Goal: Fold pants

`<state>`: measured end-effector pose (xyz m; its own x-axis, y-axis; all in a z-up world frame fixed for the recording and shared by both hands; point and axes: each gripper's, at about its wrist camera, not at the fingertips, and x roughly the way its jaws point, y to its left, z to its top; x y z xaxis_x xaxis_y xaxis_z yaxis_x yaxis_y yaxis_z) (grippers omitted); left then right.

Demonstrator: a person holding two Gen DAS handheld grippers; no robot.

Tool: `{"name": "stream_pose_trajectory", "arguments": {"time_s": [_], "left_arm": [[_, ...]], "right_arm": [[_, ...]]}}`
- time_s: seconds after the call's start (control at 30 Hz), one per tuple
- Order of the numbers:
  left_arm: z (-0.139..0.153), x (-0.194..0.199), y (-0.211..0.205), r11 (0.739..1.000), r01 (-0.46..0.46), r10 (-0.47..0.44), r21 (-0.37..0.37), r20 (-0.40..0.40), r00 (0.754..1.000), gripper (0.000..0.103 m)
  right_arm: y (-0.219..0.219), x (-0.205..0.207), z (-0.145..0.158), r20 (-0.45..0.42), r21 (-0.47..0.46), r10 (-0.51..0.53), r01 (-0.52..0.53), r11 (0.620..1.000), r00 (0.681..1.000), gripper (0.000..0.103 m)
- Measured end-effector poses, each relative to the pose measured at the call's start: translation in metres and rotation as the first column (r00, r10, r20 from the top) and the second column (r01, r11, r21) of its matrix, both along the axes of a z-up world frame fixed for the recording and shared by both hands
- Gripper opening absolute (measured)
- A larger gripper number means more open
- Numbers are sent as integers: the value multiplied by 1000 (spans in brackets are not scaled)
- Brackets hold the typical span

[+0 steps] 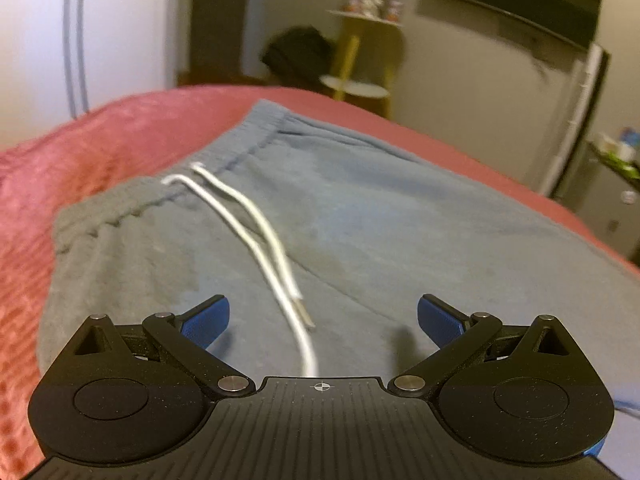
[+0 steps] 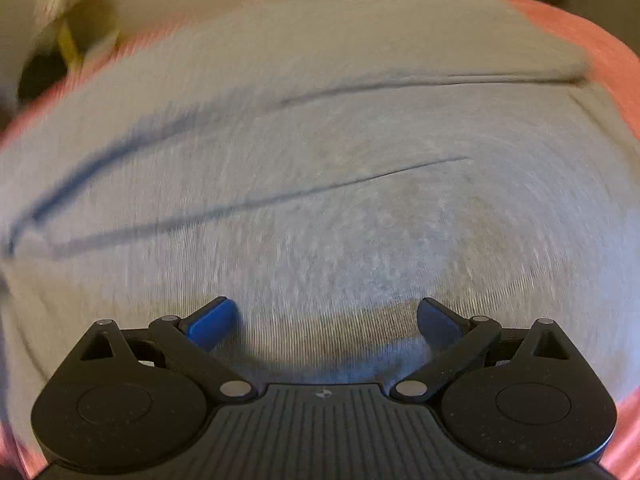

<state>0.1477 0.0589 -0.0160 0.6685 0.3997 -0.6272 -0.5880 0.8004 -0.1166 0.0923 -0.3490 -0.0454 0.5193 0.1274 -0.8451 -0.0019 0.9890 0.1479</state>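
Observation:
Grey-blue sweatpants (image 1: 360,216) lie flat on a pink blanket (image 1: 80,152). The elastic waistband (image 1: 224,160) is at the far left, with two white drawstrings (image 1: 256,236) trailing toward me. My left gripper (image 1: 323,322) is open and empty, just above the fabric near the drawstring ends. In the right wrist view, blurred by motion, the pants (image 2: 320,160) fill the frame, showing two long dark creases (image 2: 280,196). My right gripper (image 2: 325,320) is open and empty, close over the cloth.
The pink blanket's far edge (image 1: 224,90) curves across the back. Behind it stand a white wardrobe (image 1: 40,40), a yellow side table (image 1: 360,60) with small items, a dark bundle (image 1: 296,52) on the floor and a cluttered shelf (image 1: 616,152) at right.

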Motion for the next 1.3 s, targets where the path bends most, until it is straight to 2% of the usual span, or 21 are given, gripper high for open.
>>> {"name": "stream_pose_trajectory", "arguments": {"time_s": [0.07, 0.13, 0.2, 0.27, 0.33, 0.37, 0.43, 0.53, 0.6, 0.67, 0.73, 0.77, 0.8, 0.87, 0.97, 1.07, 1.13, 1.2, 1.27, 1.3], "left_arm": [[-10, 2, 4, 1000, -1, 1, 23, 20, 1000, 103], [-16, 8, 6, 1000, 9, -9, 10, -9, 1000, 103], [-22, 9, 5, 999, 16, -16, 43, -14, 1000, 103], [-25, 5, 5, 996, -12, 11, 94, 9, 1000, 103], [-26, 5, 8, 996, -28, 26, 88, 25, 999, 103], [-28, 6, 11, 997, -30, 28, 76, 29, 999, 103], [-33, 7, 17, 998, -40, 39, 53, 27, 999, 103], [-39, 9, 19, 997, -50, 48, 55, 36, 998, 103], [-41, 10, 16, 996, -42, 40, 78, 35, 999, 103], [-45, 12, 15, 996, -36, 34, 86, 26, 999, 103], [-45, 12, 16, 996, -35, 33, 78, 27, 999, 103], [-44, 13, 17, 997, -33, 32, 72, 26, 999, 103], [-44, 13, 18, 997, -32, 30, 64, 24, 999, 103], [-43, 12, 19, 998, -19, 17, 63, 17, 1000, 103], [-42, 11, 21, 998, -7, 6, 57, 15, 1000, 103], [-39, 8, 21, 1000, -3, 2, 30, 18, 1000, 103], [-35, 7, 21, 1000, 26, -26, 1, 23, 999, 103], [-28, 6, 18, 996, 83, -82, -28, 33, 996, 100], [-18, 3, 17, 990, 125, -120, -70, 61, 991, 90], [-12, 3, 18, 984, 143, -135, -105, 80, 988, 90]], "right_arm": [[-16, 27, 27, 58, 100, -30, 24, 995, 998, 99], [-31, 72, 54, 134, 133, -108, 90, 987, 985, 99], [-43, 128, 73, 183, 167, -202, 172, 971, 962, 99], [-57, 188, 83, 173, 236, -318, 274, 932, 932, 92], [-70, 239, 90, 165, 318, -426, 361, 877, 889, 88], [-74, 260, 92, 161, 338, -490, 419, 843, 857, 85], [-73, 289, 90, 152, 335, -558, 489, 806, 816, 84], [-65, 321, 70, 71, 214, -604, 579, 786, 794, 77], [-63, 325, 61, 106, 176, -635, 614, 769, 765, 72], [-64, 321, 58, 152, 138, -650, 635, 760, 744, 41], [-75, 316, 55, 168, 149, -652, 635, 758, 739, 24], [-79, 310, 55, 171, 162, -647, 627, 762, 743, 10], [-82, 303, 55, 175, 180, -633, 608, 774, 754, 9], [-92, 277, 64, 205, 248, -620, 572, 782, 758, 6], [-103, 202, 66, 290, 383, -626, 511, 769, 724, 5], [-107, 114, 48, 336, 437, -647, 495, 751, 684, 5], [-106, 63, 21, 319, 447, -670, 517, 730, 671, 5], [-103, 26, -9, 271, 457, -714, 567, 685, 646, 6], [-108, 15, -25, 233, 476, -732, 581, 660, 641, 6], [-114, 15, -23, 227, 511, -732, 562, 651, 642, 9]]}}
